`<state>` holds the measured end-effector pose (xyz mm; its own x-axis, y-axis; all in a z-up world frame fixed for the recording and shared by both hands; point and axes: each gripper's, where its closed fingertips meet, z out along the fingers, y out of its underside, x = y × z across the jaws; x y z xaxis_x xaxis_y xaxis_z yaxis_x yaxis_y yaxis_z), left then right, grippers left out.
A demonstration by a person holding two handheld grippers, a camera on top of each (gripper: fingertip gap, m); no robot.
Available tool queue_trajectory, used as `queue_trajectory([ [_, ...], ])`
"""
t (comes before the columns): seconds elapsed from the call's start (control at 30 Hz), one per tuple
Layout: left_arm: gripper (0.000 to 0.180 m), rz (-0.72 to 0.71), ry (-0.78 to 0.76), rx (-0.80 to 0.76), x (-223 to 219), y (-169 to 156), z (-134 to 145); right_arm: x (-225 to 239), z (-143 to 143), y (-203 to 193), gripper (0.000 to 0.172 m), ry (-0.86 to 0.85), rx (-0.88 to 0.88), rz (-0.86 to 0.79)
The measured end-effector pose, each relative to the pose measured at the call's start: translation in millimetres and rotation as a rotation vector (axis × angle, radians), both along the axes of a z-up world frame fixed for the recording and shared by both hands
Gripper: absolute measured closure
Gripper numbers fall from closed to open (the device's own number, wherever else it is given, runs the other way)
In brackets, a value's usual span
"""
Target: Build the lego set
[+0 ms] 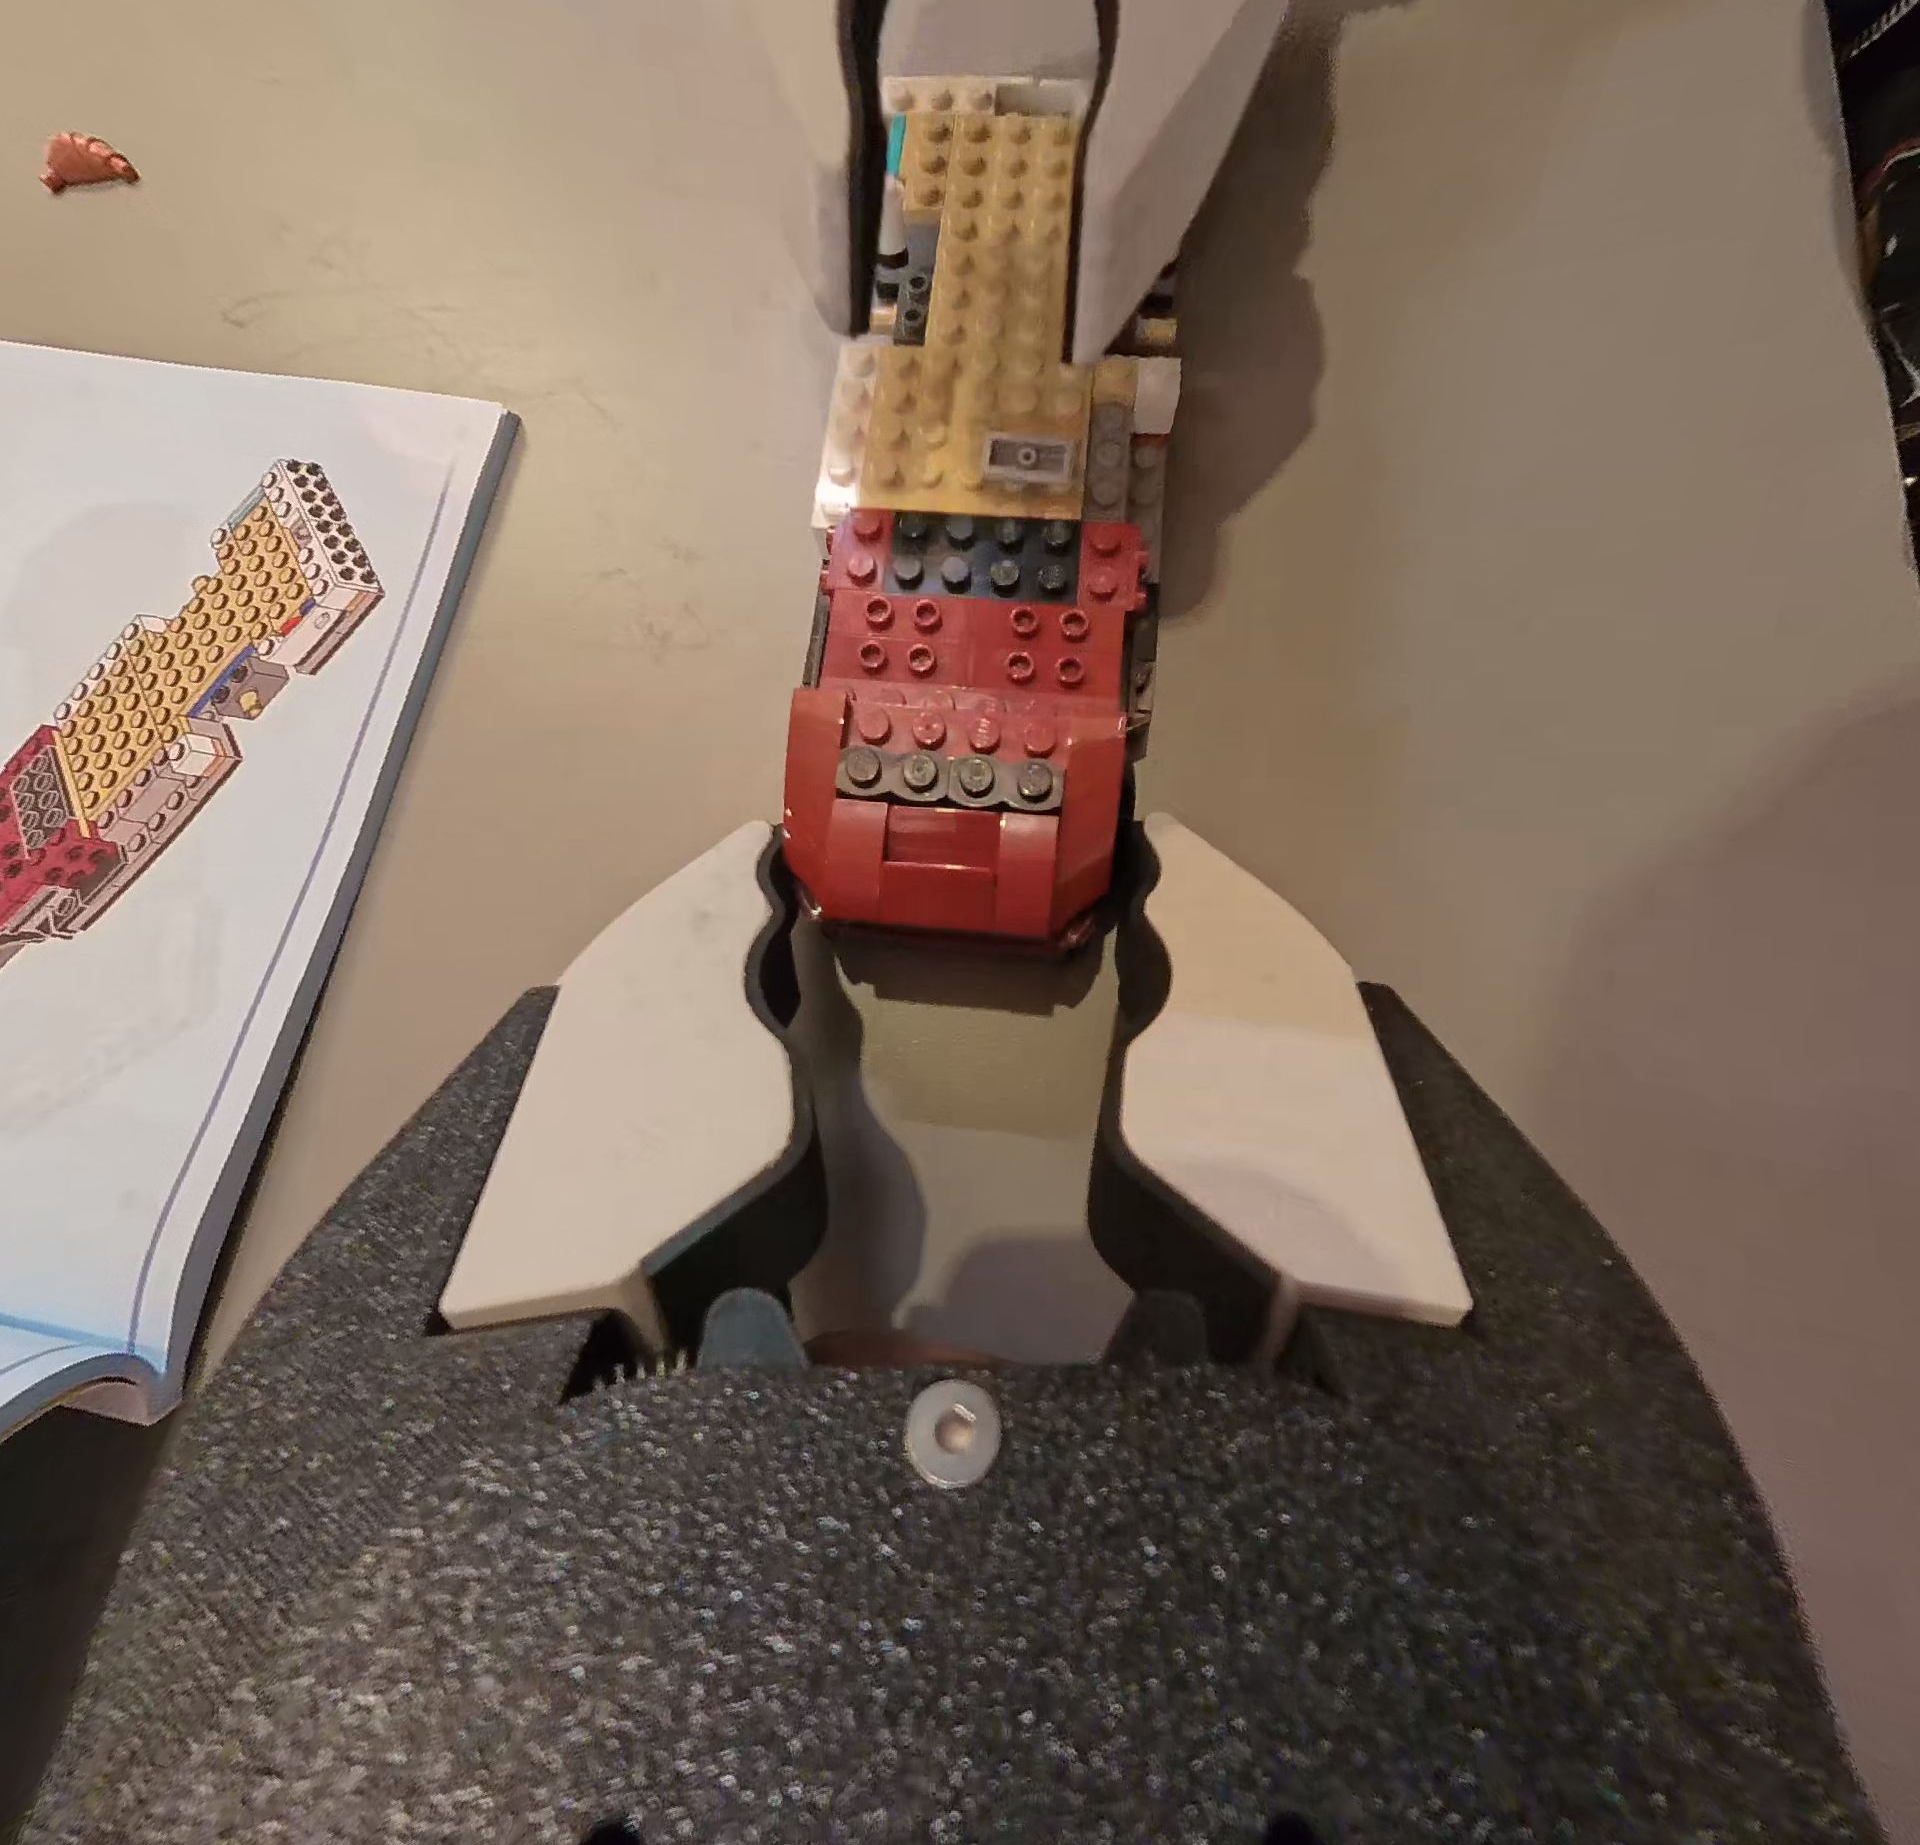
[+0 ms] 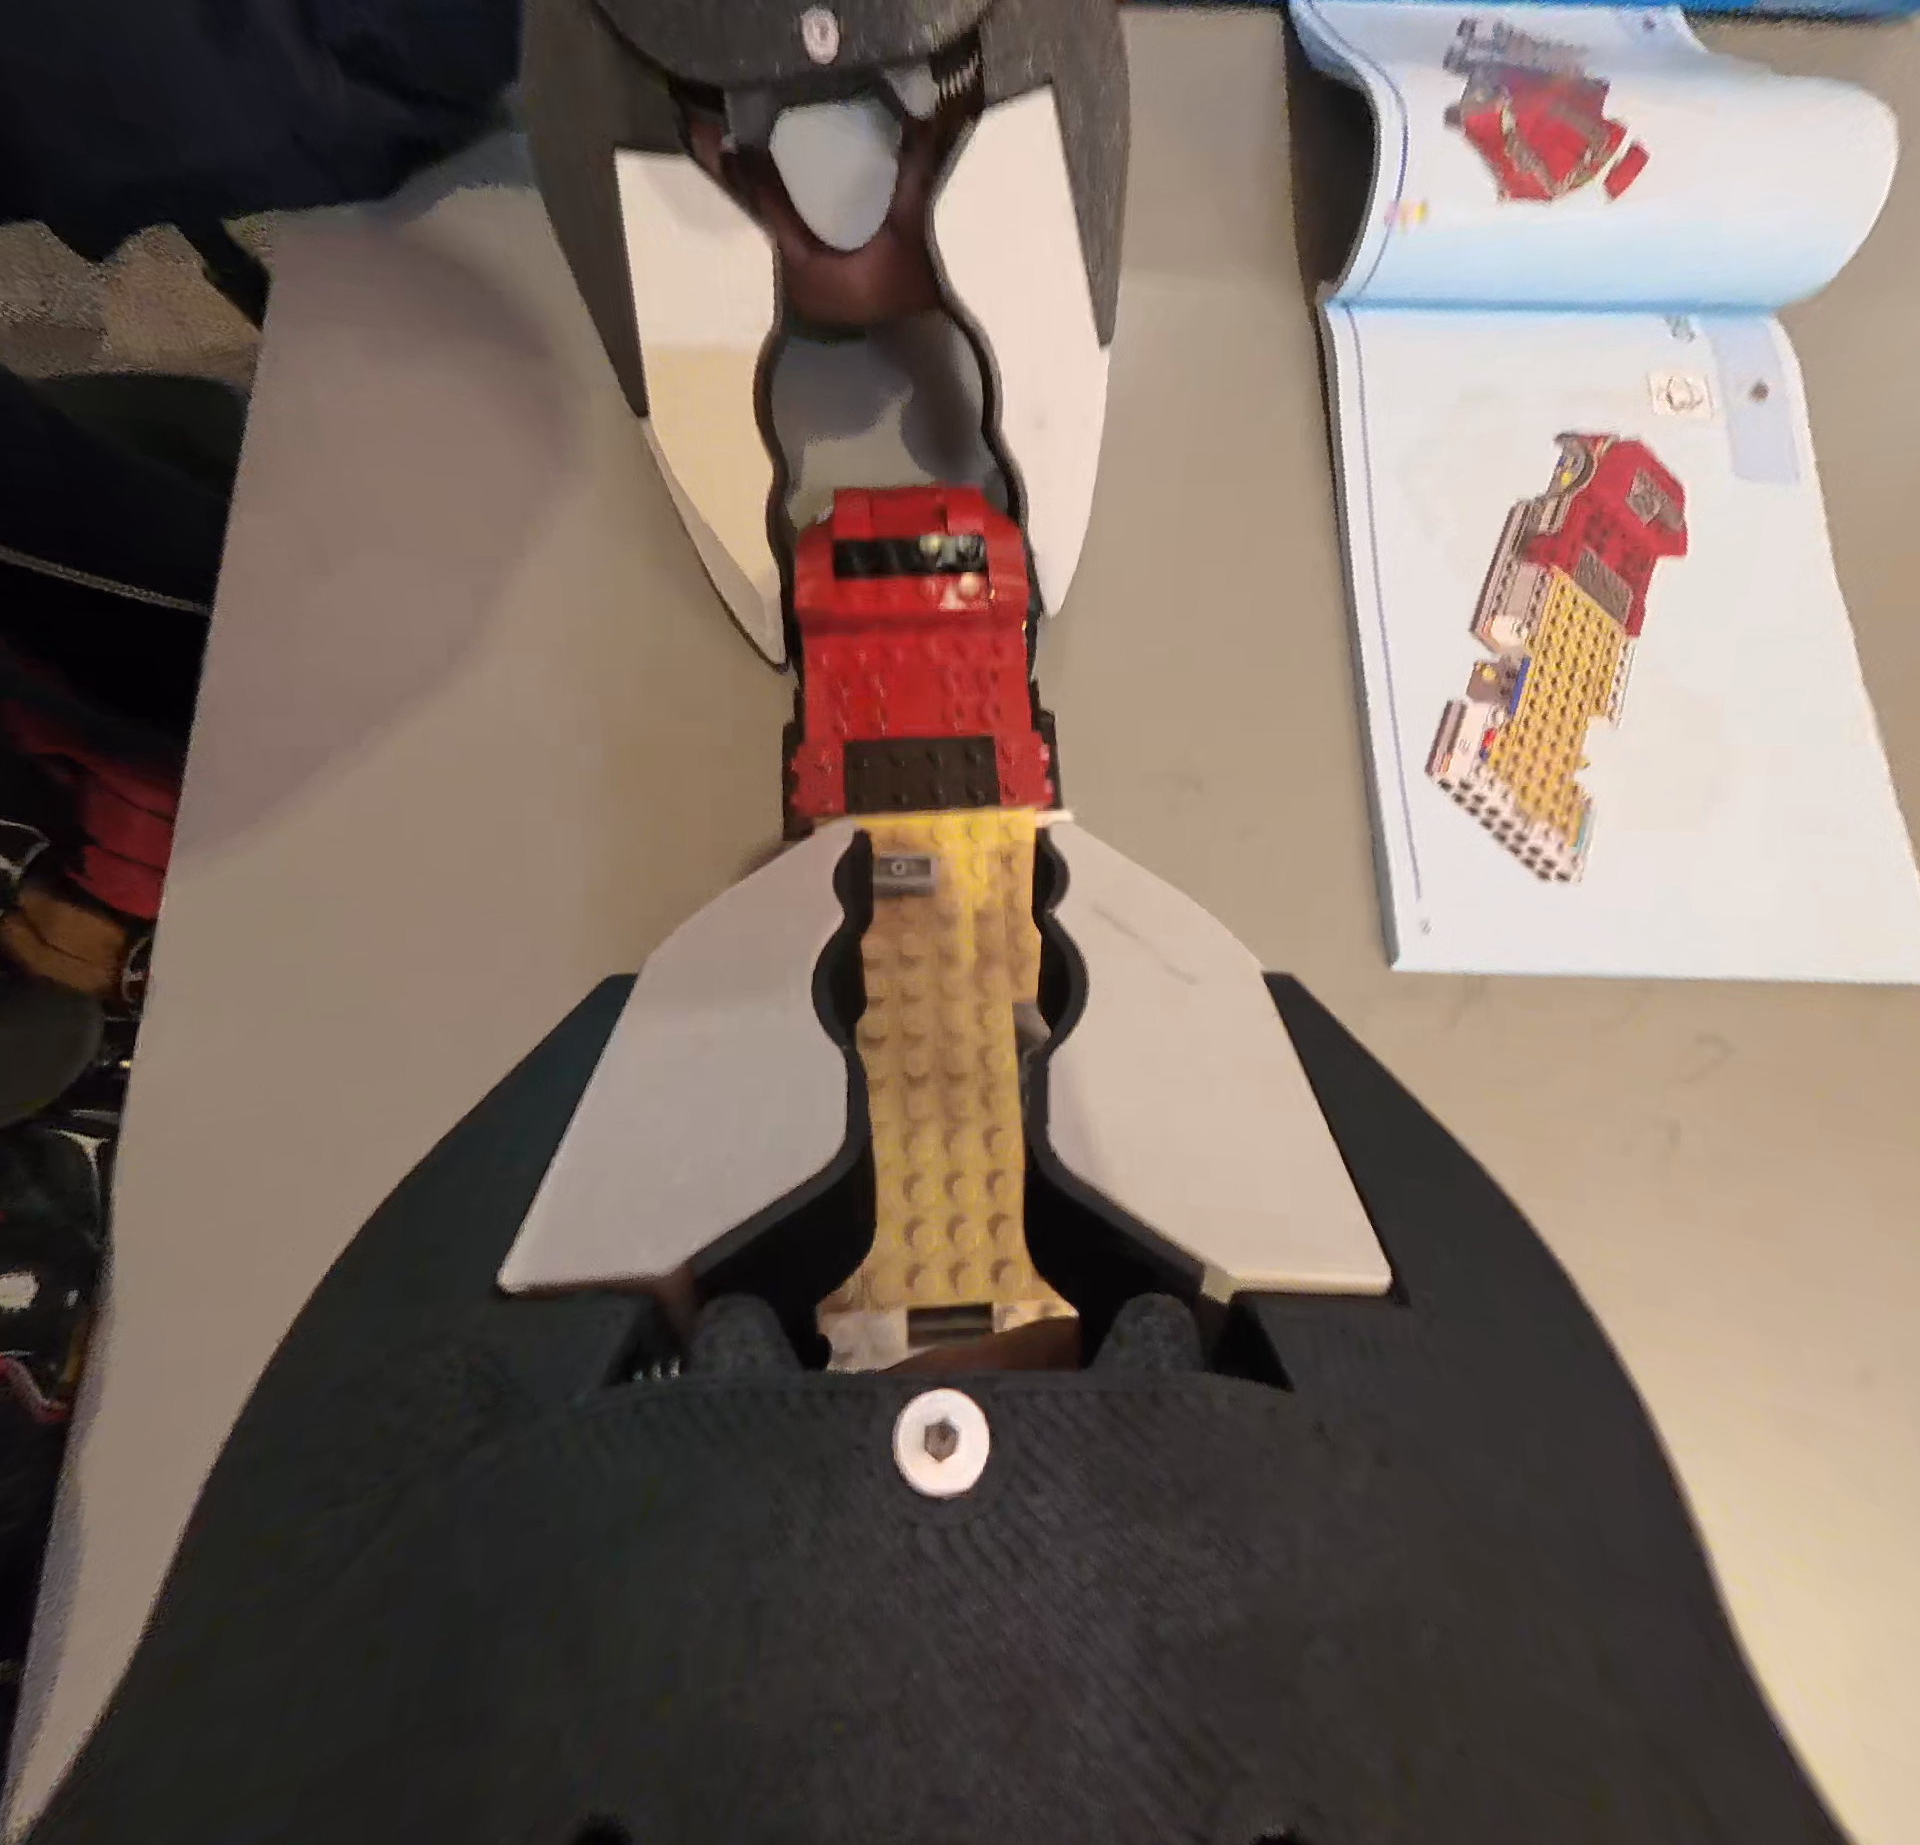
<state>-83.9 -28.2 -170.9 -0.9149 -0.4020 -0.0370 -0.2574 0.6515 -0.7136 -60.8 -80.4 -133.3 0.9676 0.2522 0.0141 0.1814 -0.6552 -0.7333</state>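
The brick model (image 1: pixel 966 590) is hard moulded plastic: its dark red front is glossy and catches small highlights, its tan studded plates look duller. The left hand-held gripper (image 1: pixel 961 902) has a coarse, grainy dark grey printed plastic body, smooth matt pale grey finger covers and black rubbery pads. A shiny metal screw (image 1: pixel 952 1432) sits in it. The right hand-held gripper (image 2: pixel 948 860) has a finely ridged black body. The table (image 1: pixel 1455 652) is smooth, matt beige. The instruction booklet (image 1: pixel 208 756) is thin, satiny paper.

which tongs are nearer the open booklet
Left. The booklet lies just beside the left tongs; the right tongs, at the model's tan end, sit farther off.
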Motion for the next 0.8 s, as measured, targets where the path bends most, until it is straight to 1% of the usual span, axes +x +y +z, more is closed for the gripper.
queue_trajectory([
  [0.07, 0.120, 0.004, 0.002, -0.004, 0, 0, 0, -1, -8, -3, 0.139, -0.021, -0.028, 0.004],
  [0.17, 0.120, 0.013, -0.002, -0.002, 2, 1, 0, -2, -13, 0, 0.123, -0.062, -0.065, 0.023],
  [0.27, 0.120, 0.020, -0.006, 0.005, 2, 0, 0, -6, -15, 10, 0.109, -0.064, -0.090, 0.068],
  [0.37, 0.120, 0.025, -0.008, 0.002, 1, -1, 0, -9, -25, 20, 0.100, -0.089, -0.141, 0.120],
  [0.43, 0.120, 0.026, -0.012, 0.005, 1, -2, 0, -10, -31, 25, 0.100, -0.098, -0.182, 0.145],
  [0.53, 0.120, 0.033, -0.013, 0.014, 0, -1, -1, -14, -34, 26, 0.109, -0.056, -0.220, 0.167],
  [0.73, 0.119, 0.048, -0.003, 0.003, -1, 0, -1, -14, -33, 27, 0.110, -0.039, -0.201, 0.166],
  [0.8, 0.119, 0.084, -0.005, -0.012, 1, 1, 2, -11, -32, 26, 0.110, -0.038, -0.193, 0.151],
])
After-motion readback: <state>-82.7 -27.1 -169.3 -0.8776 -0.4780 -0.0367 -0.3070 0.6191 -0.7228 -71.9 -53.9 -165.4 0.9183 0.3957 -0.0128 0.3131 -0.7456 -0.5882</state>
